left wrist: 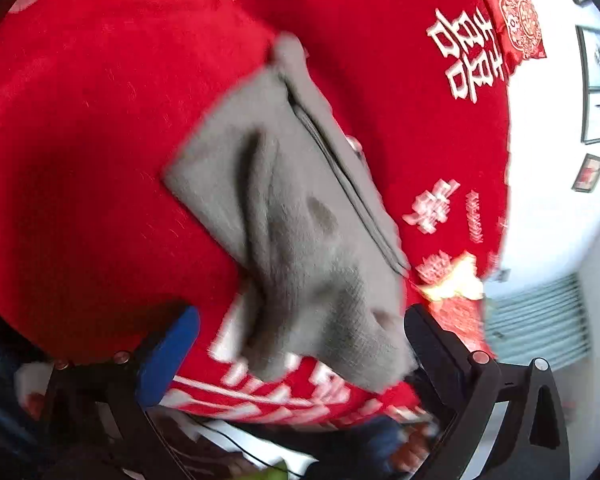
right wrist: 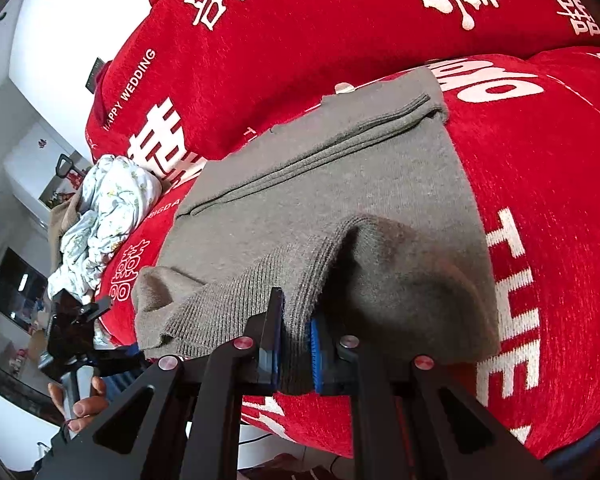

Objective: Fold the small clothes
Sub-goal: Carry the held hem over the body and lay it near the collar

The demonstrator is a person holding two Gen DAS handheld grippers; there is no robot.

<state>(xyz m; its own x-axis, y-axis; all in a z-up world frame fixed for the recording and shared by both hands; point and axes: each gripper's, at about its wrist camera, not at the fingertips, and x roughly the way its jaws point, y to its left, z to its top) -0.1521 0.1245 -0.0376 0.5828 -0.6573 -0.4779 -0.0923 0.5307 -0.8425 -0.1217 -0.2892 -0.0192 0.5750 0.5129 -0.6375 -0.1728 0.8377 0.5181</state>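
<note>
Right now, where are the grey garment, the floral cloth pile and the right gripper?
grey garment [right wrist: 340,200], right wrist view, on its flat middle panel.
floral cloth pile [right wrist: 108,208], right wrist view, on the crumpled centre.
right gripper [right wrist: 296,350], right wrist view, between the fingertips, clamped on the garment's ribbed hem.

Grey garment: matt knit cloth, fine ribbing along the near hem, soft nap. Red bedspread: coarse, fuzzy woven cloth with white woven lettering. Right gripper: matt black plastic arms, shiny round metal fasteners, blue pads. Floral cloth: thin, smooth, crumpled.
</note>
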